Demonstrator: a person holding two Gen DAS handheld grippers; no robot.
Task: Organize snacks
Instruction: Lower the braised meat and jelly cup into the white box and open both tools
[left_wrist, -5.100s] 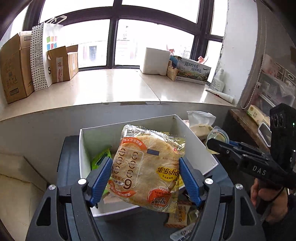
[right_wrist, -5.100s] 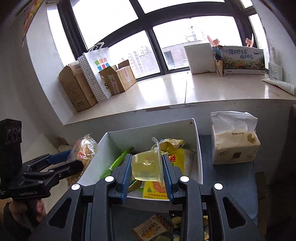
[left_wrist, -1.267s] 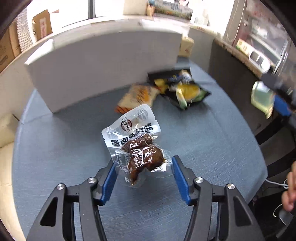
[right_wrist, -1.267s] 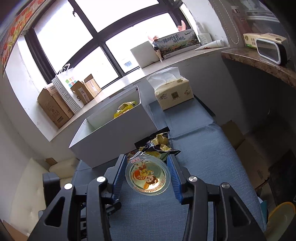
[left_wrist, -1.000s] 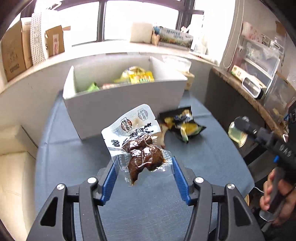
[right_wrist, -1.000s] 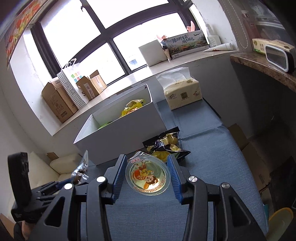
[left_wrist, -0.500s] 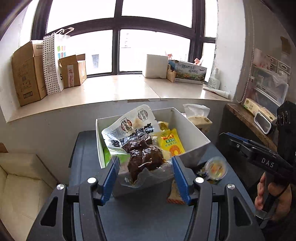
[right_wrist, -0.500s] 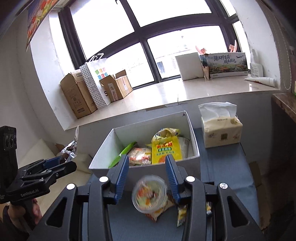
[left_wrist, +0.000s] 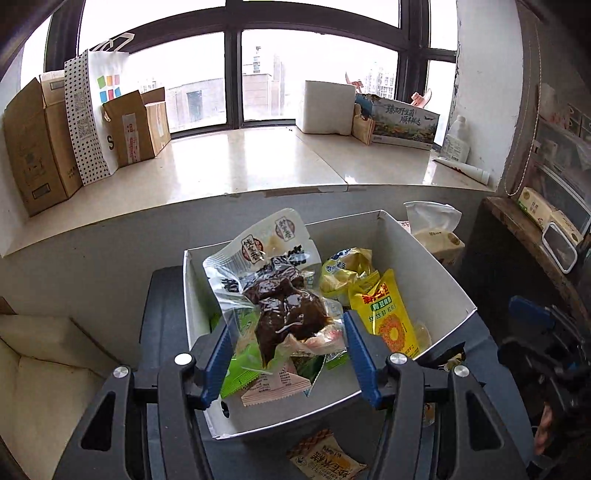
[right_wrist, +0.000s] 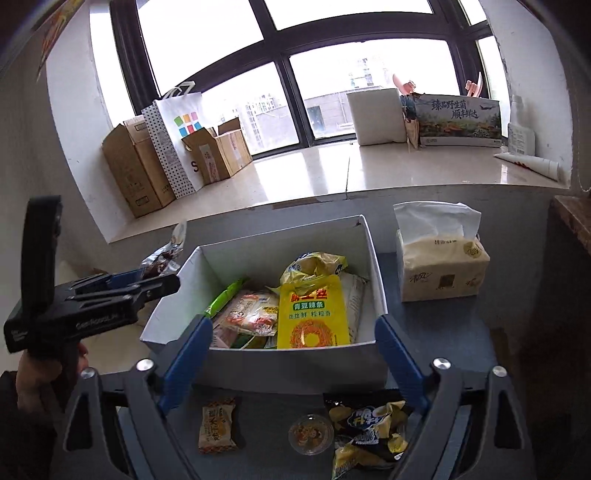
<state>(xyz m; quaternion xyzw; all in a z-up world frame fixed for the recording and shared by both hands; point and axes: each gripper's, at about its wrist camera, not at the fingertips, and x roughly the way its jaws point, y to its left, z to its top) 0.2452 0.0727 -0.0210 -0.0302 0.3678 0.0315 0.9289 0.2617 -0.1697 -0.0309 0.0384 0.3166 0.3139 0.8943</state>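
We've got the left hand-held gripper (left_wrist: 286, 354) clamped on a clear pouch of dark braised meat (left_wrist: 275, 295), held in the air over the left half of the white box (right_wrist: 376, 295). The right hand-held gripper (right_wrist: 291, 358) has its blue fingers spread wide with nothing between them, hanging just in front of the box's near wall.

The box sits on the blue-grey worktop (right_wrist: 443, 332), its back wall close to the wall under the window ledge (right_wrist: 332, 173). Inside it's already fairly packed: a yellow snack bag (right_wrist: 312, 317) leaning upright in the middle, a crumpled yellow bag (right_wrist: 314, 264) behind it, a green packet (right_wrist: 225, 297) by the left wall and a pinkish pack (right_wrist: 251, 314) lying flat.

On the worktop in front of the box lie a small orange pack (right_wrist: 216, 424), a round jelly cup (right_wrist: 310, 434) and a black chips bag (right_wrist: 365, 428), the cup just beside the chips. A tissue pack (right_wrist: 441, 266) stands right of the box, with a strip of bare worktop between them.
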